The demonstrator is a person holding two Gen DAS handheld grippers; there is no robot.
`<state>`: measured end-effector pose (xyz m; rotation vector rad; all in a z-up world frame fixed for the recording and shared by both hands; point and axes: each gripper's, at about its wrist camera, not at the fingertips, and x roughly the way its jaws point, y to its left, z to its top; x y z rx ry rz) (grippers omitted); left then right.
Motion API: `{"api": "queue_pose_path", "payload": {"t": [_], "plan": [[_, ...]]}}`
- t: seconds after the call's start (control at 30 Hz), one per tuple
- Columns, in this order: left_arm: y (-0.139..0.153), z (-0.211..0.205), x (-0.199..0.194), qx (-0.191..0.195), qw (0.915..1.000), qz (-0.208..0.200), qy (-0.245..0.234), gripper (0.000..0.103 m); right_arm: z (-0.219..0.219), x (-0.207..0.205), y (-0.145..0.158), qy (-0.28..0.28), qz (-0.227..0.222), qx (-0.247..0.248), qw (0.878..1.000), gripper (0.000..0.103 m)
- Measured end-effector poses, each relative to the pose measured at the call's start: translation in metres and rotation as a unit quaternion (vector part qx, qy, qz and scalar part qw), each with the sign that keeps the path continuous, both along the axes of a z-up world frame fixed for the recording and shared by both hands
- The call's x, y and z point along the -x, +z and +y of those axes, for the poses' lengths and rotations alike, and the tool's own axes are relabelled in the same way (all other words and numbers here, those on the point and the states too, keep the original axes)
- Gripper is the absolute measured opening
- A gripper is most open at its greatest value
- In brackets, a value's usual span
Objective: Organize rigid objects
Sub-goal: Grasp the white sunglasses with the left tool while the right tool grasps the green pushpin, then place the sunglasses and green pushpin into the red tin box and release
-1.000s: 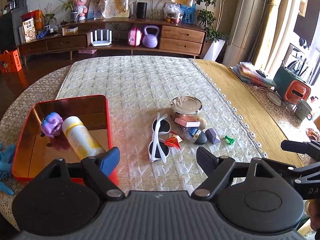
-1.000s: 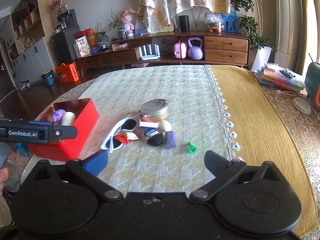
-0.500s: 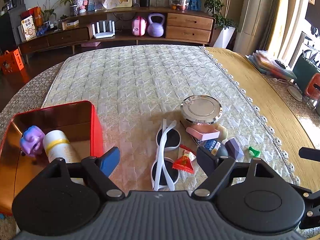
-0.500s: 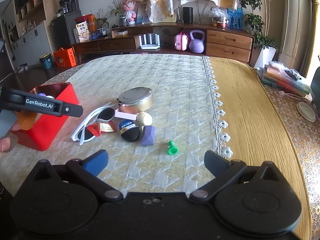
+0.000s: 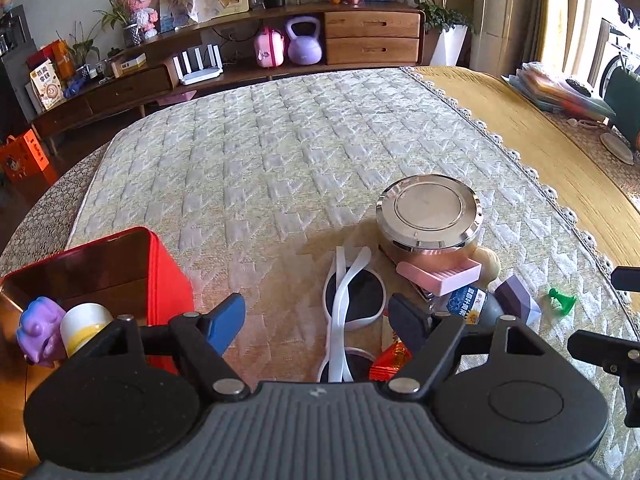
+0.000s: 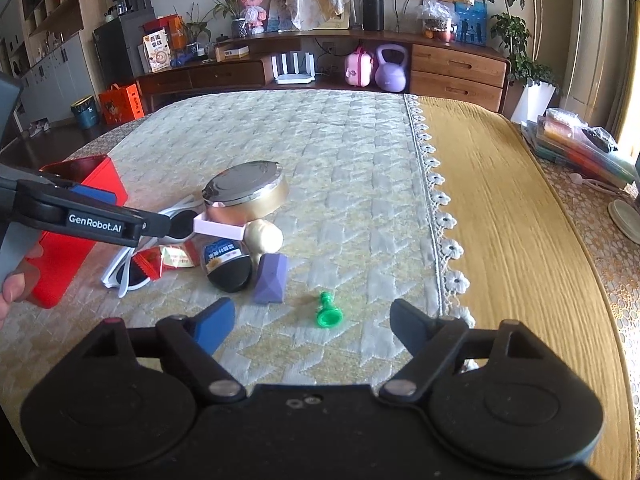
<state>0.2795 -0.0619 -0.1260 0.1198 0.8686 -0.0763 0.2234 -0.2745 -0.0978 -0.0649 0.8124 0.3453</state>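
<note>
Your left tongs [image 5: 318, 318] are narrowing with nothing pinched: the white sunglasses [image 5: 348, 312] are lying in the gap between the blue and black tips, untouched, in the lower centre of the left wrist view. Their long axis is running almost straight up the frame, along your line of approach, so the tips are sitting either side of the frame's narrow width, which I judge a workable orientation for a pinch across the lenses.

Your right tongs [image 6: 312, 322] are also closing, empty, with the green pawn-shaped piece [image 6: 329, 312] lying on its side just above the gap, in the lower centre of the right wrist view. That piece is standing apart from the pile, nearer this hand than the other.

The red box [image 5: 120, 268], at the lower left of the left wrist view, is already holding a purple figure [image 5: 40, 330] and a white bottle [image 5: 86, 326]; it is nearer your left hand.

Crowding is the concern: the red packet [image 5: 390, 360] is touching the sunglasses' lower lens, and the pink tray [image 5: 440, 276], round tin [image 5: 430, 210] and dark-capped jar [image 6: 228, 264] are clustering to the right. Open quilted bench [image 5: 280, 152] is stretching across the upper half. The lace edge [image 6: 440, 216] is lying right of the pawn, with room to spare.
</note>
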Motion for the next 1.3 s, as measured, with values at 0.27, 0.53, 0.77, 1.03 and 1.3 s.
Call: {"api": "queue_pose_path", "payload": {"t": [0.27, 0.53, 0.77, 1.03, 1.3], "plan": [[-0.012, 0.001, -0.005, -0.002, 0.9999, 0.008, -0.013, 0.056, 0.004, -0.014, -0.01, -0.001, 0.008, 0.006, 1.0, 0.064], [-0.02, -0.003, -0.003, 0.005, 0.9994, 0.02, -0.028, 0.037, 0.006, -0.022, -0.018, -0.002, 0.016, 0.015, 1.0, 0.041], [-0.019, 0.0, 0.0, 0.023, 0.9993, 0.018, -0.024, 0.022, 0.008, -0.019, -0.019, -0.008, 0.006, 0.033, 0.999, 0.02], [-0.012, 0.003, 0.002, 0.03, 0.9994, 0.01, -0.014, 0.007, 0.007, -0.013, -0.017, -0.018, -0.001, 0.038, 0.999, 0.015], [-0.001, 0.011, 0.012, 0.049, 0.9988, 0.009, -0.001, 0.006, 0.008, 0.003, -0.002, -0.022, -0.013, 0.033, 0.999, 0.015]]}}
